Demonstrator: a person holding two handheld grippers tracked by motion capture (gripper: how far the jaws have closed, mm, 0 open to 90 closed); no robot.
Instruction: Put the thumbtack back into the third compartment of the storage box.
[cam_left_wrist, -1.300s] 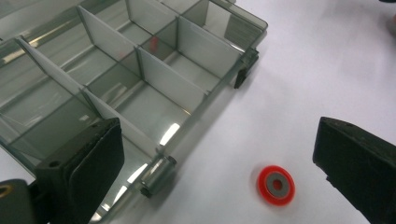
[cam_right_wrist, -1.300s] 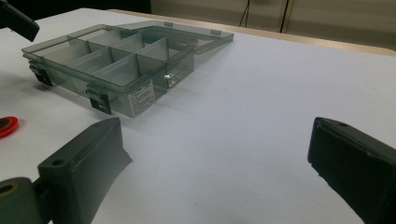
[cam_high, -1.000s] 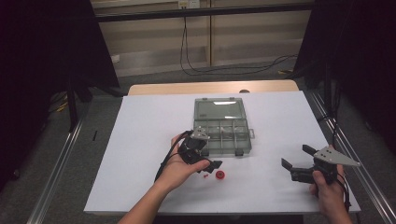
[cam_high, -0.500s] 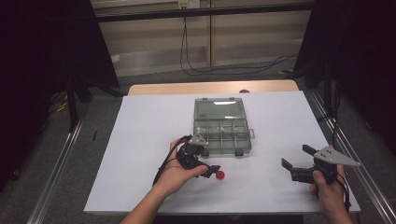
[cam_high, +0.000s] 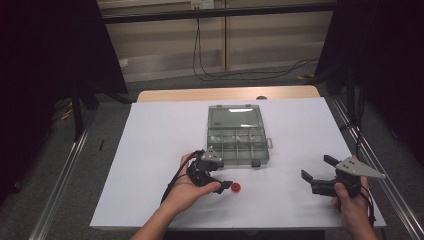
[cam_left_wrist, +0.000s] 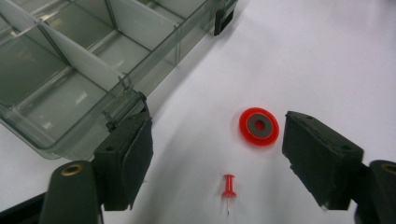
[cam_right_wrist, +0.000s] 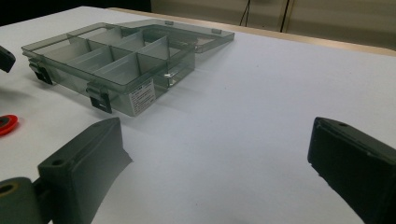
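A red disc with a grey centre (cam_left_wrist: 259, 126) lies on the white table, with a small red push pin (cam_left_wrist: 228, 184) just beside it. My left gripper (cam_left_wrist: 219, 158) hangs over both, open. Its jaws have just been closing, the pin and disc lie between them, and neither pad touches them. In the high view the disc (cam_high: 235, 188) sits by the left gripper (cam_high: 222, 183), in front of the open clear grey compartment box (cam_high: 237, 137). My right gripper (cam_high: 318, 168) stands open at the table's right with nothing between its jaws (cam_right_wrist: 215, 158).
The box's front latch (cam_left_wrist: 223, 21) and its near corner (cam_left_wrist: 116, 112) are close to my left jaw. The table's front edge (cam_high: 240, 229) runs just behind both hands. A metal rail (cam_high: 372, 165) lines the right side.
My left gripper has dipped toward the red disc and pin, and its jaws stand narrower than before. The right gripper has stayed where it was.
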